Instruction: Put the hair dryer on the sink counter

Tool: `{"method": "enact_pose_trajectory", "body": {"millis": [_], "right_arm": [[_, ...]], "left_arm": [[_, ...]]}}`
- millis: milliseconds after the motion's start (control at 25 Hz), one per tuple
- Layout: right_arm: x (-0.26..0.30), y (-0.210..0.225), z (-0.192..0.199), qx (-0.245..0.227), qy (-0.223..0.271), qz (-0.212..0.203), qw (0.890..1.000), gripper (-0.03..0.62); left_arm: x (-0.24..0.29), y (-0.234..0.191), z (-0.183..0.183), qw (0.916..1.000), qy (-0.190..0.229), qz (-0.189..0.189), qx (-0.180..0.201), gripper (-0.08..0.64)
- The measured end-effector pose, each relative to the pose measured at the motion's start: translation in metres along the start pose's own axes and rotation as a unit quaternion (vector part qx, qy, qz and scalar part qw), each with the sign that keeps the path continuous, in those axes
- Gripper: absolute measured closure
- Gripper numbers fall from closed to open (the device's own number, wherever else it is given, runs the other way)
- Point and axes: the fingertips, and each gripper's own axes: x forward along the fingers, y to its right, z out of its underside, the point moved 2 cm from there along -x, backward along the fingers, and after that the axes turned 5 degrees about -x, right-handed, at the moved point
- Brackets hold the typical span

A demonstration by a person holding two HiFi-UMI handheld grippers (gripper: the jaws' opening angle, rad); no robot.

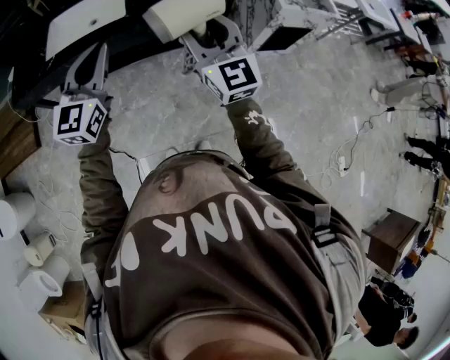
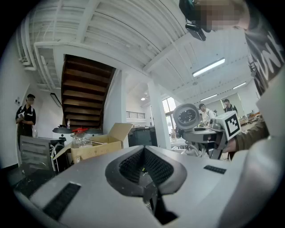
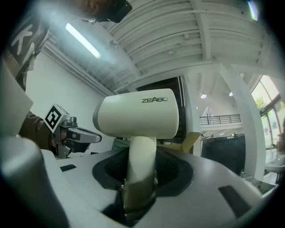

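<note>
A cream-white hair dryer (image 3: 138, 118) stands upright with its handle (image 3: 140, 173) between the jaws of my right gripper (image 3: 140, 180), which is shut on it. From the head view the dryer (image 1: 184, 17) is held high at the top centre, above the right gripper (image 1: 211, 39). To its left, my left gripper (image 1: 88, 70) is raised with nothing in it. Its jaws (image 2: 144, 171) stand together in its own view, which also shows the dryer's round end (image 2: 187, 116). A white slab (image 1: 84, 21) on a dark surface lies at the upper left.
Paper rolls (image 1: 35, 260) and a cardboard box (image 1: 67, 306) sit at the lower left on the floor. A cable with a power strip (image 1: 342, 165) crosses the concrete floor to the right. A wooden box (image 1: 390, 239) and people stand further right. An open carton (image 2: 95, 144) lies ahead.
</note>
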Motion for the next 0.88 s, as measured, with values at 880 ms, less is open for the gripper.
{"method": "enact_pose_trajectory", "body": {"millis": [880], "right_arm": [[-0.0066,0.0019,0.0049,0.023,0.005,-0.005,1.0,0.431]], "left_arm": [[0.005,0.0102,0.0008,1.0,-0.004,0.0,0.008,0.566]]}}
